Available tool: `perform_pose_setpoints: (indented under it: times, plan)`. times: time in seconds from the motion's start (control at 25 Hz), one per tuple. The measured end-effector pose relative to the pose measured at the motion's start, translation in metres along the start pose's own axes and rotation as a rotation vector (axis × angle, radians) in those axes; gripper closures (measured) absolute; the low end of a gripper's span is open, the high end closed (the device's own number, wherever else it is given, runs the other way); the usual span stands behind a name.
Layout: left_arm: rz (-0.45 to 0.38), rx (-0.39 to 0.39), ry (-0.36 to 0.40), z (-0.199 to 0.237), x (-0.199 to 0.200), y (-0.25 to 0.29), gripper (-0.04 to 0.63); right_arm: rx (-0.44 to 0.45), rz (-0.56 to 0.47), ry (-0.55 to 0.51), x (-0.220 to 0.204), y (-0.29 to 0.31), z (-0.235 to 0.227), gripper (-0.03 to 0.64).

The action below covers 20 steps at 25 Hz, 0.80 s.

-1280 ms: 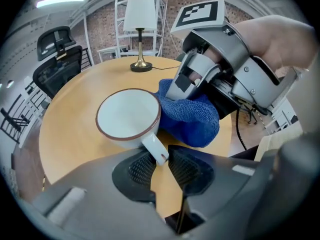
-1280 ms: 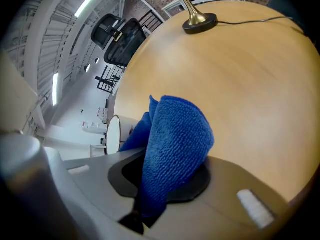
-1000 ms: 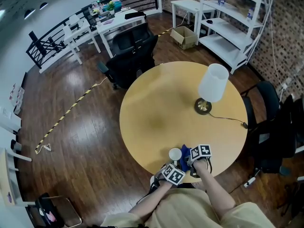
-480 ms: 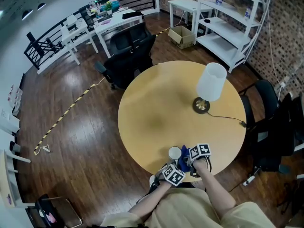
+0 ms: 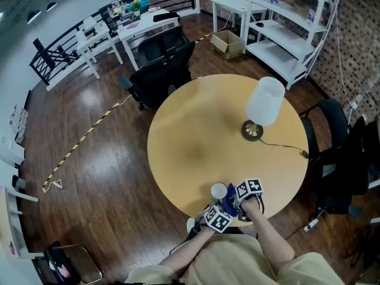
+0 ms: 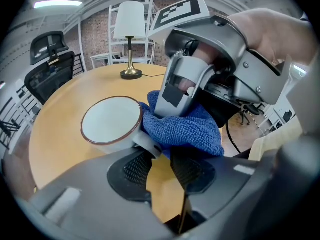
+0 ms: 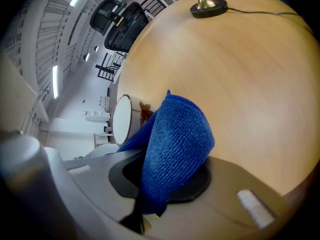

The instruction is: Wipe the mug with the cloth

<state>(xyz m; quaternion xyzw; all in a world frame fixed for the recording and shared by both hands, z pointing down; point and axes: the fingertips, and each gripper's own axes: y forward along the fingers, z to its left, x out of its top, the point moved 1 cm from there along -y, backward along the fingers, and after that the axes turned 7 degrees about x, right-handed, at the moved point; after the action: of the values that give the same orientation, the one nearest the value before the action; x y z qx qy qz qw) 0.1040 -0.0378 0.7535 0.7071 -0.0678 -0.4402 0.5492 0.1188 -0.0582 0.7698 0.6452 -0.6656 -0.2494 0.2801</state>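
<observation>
A white mug (image 6: 111, 125) with a brown rim stands near the front edge of the round wooden table (image 5: 196, 135). Its handle (image 6: 146, 145) lies between the tips of my left gripper (image 6: 161, 156). Those jaws have just been opening; the handle rests by the left pad and a gap shows at the other. My right gripper (image 7: 165, 179) is shut on a folded blue cloth (image 7: 177, 139), which is pressed against the mug's (image 7: 125, 119) side. In the head view the mug (image 5: 219, 191) and cloth (image 5: 230, 198) sit just beyond both marker cubes.
A white-shaded lamp (image 5: 264, 107) on a brass base stands at the table's right, its cable (image 5: 285, 148) running to the right edge. Black office chairs (image 5: 163, 64) stand behind the table and one (image 5: 332, 123) at its right. White shelves (image 5: 297, 34) line the brick wall.
</observation>
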Motion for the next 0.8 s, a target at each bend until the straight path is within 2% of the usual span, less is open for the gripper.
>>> perform_pose_setpoints:
  times: [0.2,0.36,0.56,0.68,0.8]
  plan:
    - [-0.005,-0.011,0.01,0.0,-0.002,0.0,0.492,0.004,0.002,-0.011,-0.001,0.003,0.0,0.561]
    - [-0.037,-0.066,0.001,-0.004,-0.003,-0.005,0.468,0.002,-0.08,-0.028,-0.001,-0.006,-0.007,0.549]
    - [-0.042,-0.144,-0.054,0.0,-0.004,-0.019,0.361,0.015,-0.152,-0.027,-0.009,-0.013,-0.013,0.546]
    - [-0.044,-0.157,-0.12,0.012,-0.012,-0.035,0.339,0.02,-0.2,-0.069,-0.009,-0.021,-0.009,0.545]
    - [-0.066,-0.175,-0.238,0.03,-0.022,-0.052,0.31,0.012,-0.259,-0.152,-0.007,-0.038,-0.004,0.545]
